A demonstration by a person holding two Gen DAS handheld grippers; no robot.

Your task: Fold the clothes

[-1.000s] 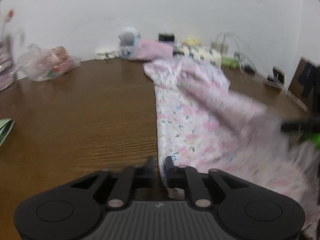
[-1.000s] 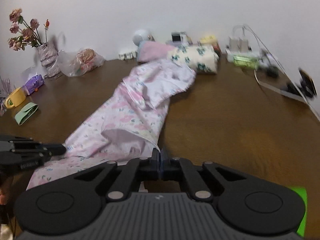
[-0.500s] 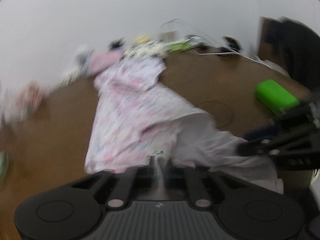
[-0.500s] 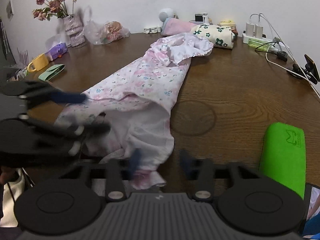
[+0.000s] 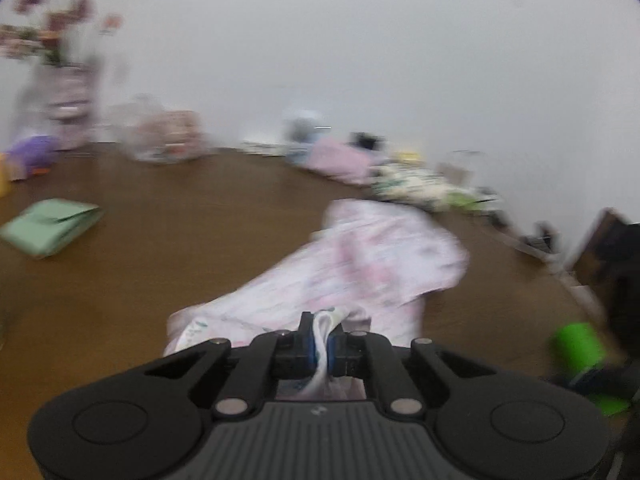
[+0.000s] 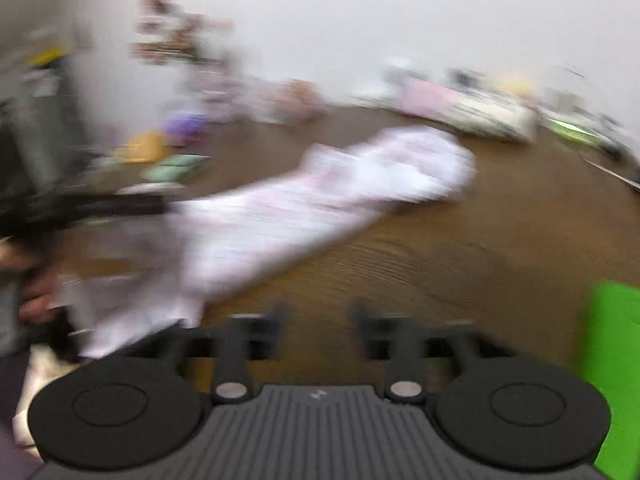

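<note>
Pink floral garment [image 5: 360,264] lengthwise toward wall, left claw [image 5: 320,344] gripping; right claw [image 6: 320,320] released.

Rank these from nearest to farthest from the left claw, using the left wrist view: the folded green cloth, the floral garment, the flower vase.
1. The floral garment: pinched in the left claw, trailing ahead and to the right.
2. The folded green cloth: on the table, off to the left.
3. The flower vase: far left, by the wall.
</note>
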